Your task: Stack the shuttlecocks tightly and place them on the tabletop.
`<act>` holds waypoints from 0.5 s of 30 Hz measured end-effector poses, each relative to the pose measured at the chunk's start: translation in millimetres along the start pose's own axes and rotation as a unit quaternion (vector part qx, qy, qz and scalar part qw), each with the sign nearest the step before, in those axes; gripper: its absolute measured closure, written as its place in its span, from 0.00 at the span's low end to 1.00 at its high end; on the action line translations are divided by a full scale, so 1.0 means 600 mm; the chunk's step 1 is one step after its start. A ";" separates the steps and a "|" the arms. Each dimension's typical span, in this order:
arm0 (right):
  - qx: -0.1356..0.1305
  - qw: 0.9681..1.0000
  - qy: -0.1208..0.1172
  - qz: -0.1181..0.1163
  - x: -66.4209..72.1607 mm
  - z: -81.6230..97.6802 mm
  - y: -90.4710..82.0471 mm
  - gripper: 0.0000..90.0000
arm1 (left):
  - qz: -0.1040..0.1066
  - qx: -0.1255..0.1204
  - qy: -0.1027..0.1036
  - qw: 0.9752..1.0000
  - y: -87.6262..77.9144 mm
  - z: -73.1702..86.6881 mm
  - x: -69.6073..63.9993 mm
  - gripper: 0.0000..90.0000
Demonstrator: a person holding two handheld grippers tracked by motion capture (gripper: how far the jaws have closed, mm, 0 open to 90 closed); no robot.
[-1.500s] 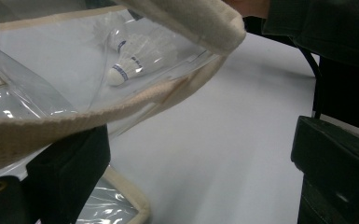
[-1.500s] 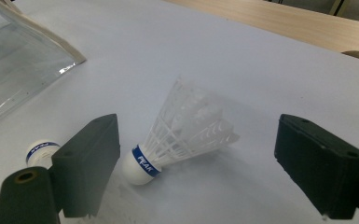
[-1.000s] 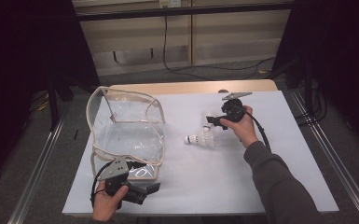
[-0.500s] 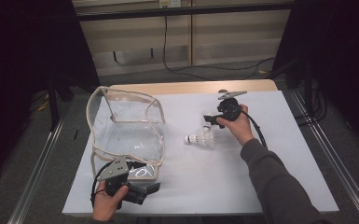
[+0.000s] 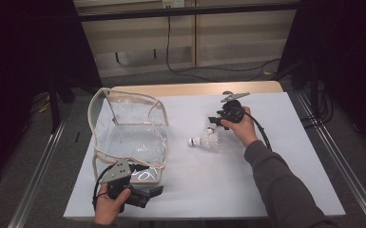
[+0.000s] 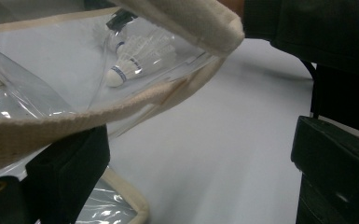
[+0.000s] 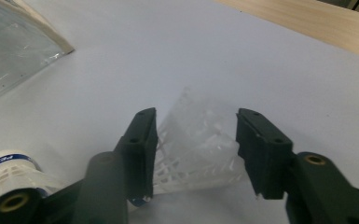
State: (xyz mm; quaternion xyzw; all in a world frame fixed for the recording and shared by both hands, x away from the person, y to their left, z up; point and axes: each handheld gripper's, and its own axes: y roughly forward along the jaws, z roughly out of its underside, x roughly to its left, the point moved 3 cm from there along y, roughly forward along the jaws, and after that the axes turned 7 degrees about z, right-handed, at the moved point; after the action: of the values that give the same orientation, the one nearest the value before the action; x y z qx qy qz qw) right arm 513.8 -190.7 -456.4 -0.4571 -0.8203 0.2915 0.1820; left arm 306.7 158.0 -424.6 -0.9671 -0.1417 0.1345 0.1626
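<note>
Closing around a white shuttlecock (image 7: 198,154), my right gripper (image 7: 193,149) has its jaws on either side of the plastic skirt; they have just been narrowing, and from the right gripper view the left jaw looks to be against the skirt while a small gap shows at the right jaw, so I cannot call it a firm grip. In the high view that right gripper (image 5: 217,121) sits a little past table centre toward 1 o'clock, with the hand behind it at 3 o'clock from the jaws.

A second shuttlecock (image 5: 205,141) lies on its side just at 6 o'clock from the right gripper, its blue-banded cork pointing toward 9 o'clock; its cork also shows at 8 o'clock in the right gripper view (image 7: 9,170).

Farther out, a clear plastic bag with cream trim (image 5: 128,135) stands open on the white table cover (image 5: 266,190), at 9 o'clock from the shuttlecocks and apart from them. My left gripper (image 5: 145,192) is at the bag's 6 o'clock corner, near the table's front edge. In the left gripper view its jaws stand wide; the bag's cream rim (image 6: 98,109) rests across the left jaw, and I cannot tell whether anything is clamped. Through the clear wall I see a shuttlecock (image 6: 130,63) beyond.
</note>
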 end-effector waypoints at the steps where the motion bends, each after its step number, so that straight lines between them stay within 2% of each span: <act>1: 0.000 1.000 0.000 0.000 0.000 0.000 -0.001 0.64 | 0.000 0.000 0.000 1.000 0.000 0.000 0.000 0.05; 5: 0.001 1.000 0.006 -0.008 0.000 -0.001 -0.008 0.78 | -0.001 -0.001 0.000 1.000 0.000 0.000 0.000 0.05; 10: -0.007 1.000 0.025 -0.014 -0.003 -0.003 -0.021 0.90 | -0.001 -0.001 0.000 1.000 0.000 0.000 0.000 0.05; 15: -0.023 0.999 0.036 -0.016 -0.006 -0.003 -0.035 0.95 | 0.000 0.000 0.000 1.000 0.000 0.000 0.000 0.05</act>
State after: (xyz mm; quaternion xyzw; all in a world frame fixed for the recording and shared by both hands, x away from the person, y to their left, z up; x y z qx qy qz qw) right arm 503.0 -202.3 -441.7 -0.4579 -0.8271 0.2529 0.2058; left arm 306.7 158.1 -424.6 -0.9672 -0.1416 0.1343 0.1628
